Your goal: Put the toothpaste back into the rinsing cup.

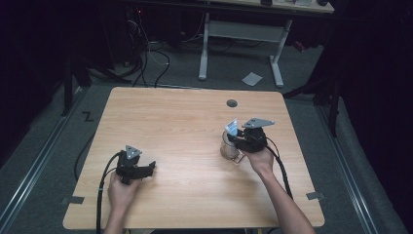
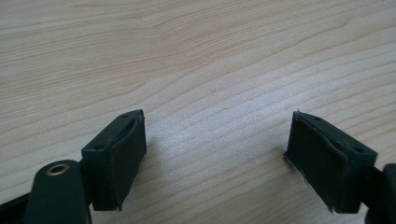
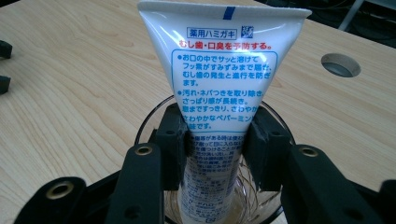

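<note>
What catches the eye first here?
A white toothpaste tube stands in a clear glass at the table's right side, with the right gripper's jaws on either side of it. The left gripper rests open on bare wood near the front left.

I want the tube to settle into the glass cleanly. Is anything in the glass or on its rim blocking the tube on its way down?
Nothing visible blocks it. The toothpaste tube stands cap-down inside the clear glass, between the right claw's pads at rim level. The glass looks empty apart from the tube, though its bottom is partly hidden behind the claw.
</note>
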`<state>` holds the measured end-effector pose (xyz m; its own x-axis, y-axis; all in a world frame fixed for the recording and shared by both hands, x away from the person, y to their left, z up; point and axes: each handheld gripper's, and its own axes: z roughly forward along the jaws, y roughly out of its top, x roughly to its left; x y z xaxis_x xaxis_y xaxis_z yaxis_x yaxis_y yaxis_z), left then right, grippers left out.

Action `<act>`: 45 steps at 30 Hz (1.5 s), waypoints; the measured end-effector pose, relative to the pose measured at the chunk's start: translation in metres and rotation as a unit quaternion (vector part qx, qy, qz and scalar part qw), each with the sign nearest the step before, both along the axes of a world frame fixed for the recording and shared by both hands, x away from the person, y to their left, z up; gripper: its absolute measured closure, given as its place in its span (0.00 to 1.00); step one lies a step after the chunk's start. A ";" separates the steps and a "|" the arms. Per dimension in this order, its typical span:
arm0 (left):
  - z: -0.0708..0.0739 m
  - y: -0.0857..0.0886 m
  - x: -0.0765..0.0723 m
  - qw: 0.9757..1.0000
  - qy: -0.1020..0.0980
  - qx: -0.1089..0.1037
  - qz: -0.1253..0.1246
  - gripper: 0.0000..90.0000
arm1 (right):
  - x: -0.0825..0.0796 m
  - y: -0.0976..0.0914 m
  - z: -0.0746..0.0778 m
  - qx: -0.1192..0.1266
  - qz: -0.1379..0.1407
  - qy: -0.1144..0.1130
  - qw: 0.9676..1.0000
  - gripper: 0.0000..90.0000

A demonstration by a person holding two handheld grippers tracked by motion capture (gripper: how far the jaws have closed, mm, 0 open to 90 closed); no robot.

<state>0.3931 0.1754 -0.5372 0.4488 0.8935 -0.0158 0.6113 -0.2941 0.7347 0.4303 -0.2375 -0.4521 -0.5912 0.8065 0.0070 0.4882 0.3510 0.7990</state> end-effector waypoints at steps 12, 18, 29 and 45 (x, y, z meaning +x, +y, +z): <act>0.000 0.000 0.000 1.000 0.000 0.000 0.000 0.22 | -0.004 -0.003 0.000 -0.006 0.005 0.001 1.000 0.69; 0.000 0.000 0.000 1.000 0.000 0.000 0.000 0.22 | -0.008 -0.004 0.000 -0.011 0.007 -0.001 1.000 0.69; 0.000 0.000 0.000 1.000 0.000 0.000 0.000 0.22 | -0.014 -0.009 0.001 -0.007 0.003 0.002 1.000 0.65; 0.000 0.000 0.000 1.000 0.000 0.000 0.000 0.22 | -0.021 -0.015 0.005 0.013 -0.003 -0.003 1.000 0.52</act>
<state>0.3931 0.1754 -0.5372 0.4486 0.8936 -0.0157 0.6113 -0.2940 0.7348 0.4094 -0.2520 -0.4475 -0.5860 0.8099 0.0246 0.4854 0.3266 0.8110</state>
